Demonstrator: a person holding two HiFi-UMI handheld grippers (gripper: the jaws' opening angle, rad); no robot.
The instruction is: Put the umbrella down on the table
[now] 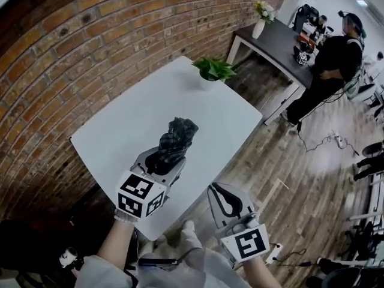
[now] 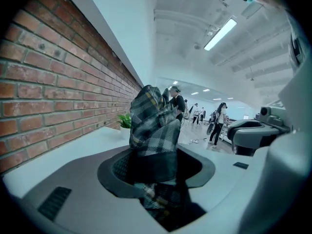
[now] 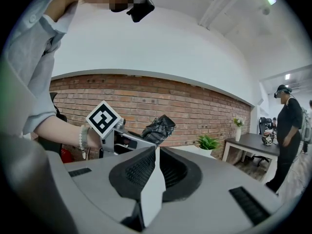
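Nearest the person, the right gripper (image 1: 225, 201) hangs off the near right edge of the white table (image 1: 150, 110), over the wooden floor. Its jaws are pressed together with nothing between them. It has no part in this step and is best kept out beyond that edge.

Just past it, over the table's near edge, the left gripper (image 1: 165, 161) has its jaws set fairly wide and clamped on the folded umbrella (image 1: 175, 141). The umbrella is a dark plaid bundle gripped low down, and most of its length sticks forward and a little upward toward the table's middle. It looks to be held clear of the top, though by how much I cannot tell.

The step in hand appears to be the carry-in and lowering. To do it well, bring the bundle on over the bare middle rather than stopping at the near edge. Tip the gripper's nose down until the umbrella lies level with the top, and sink until its whole length rests there. Only then spread the jaws. A release from the air, or close to an edge, could let the rounded bundle roll off.

The potted plant (image 1: 213, 71) stands at the far corner, well apart from that landing spot. The brick wall (image 1: 72, 53) runs just beyond the table's left edge.
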